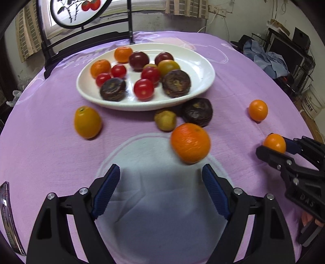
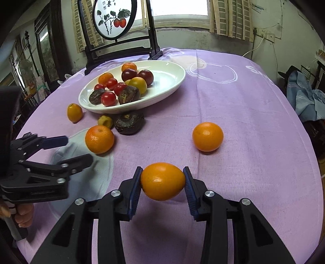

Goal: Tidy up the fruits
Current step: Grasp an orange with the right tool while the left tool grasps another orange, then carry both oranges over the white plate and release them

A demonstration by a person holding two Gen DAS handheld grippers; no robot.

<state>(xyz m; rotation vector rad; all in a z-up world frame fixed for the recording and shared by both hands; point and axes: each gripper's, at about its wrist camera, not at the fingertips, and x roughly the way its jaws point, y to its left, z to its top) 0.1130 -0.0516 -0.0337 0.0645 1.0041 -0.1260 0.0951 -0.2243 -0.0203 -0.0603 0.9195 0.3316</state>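
Note:
My right gripper is shut on a small oval orange fruit, held just above the purple cloth; the left wrist view shows this fruit at the far right. My left gripper is open with nothing between its pads. A mandarin lies just beyond its right finger. The white plate holds several tomatoes, mandarins and dark fruits. Loose on the cloth are an oval orange fruit, a small yellow-brown fruit, a dark brown fruit and an orange.
A round painted screen on a black stand rises behind the plate at the table's far edge. Beyond the right edge lies a pile of blue clothes. The purple cloth covers the whole table.

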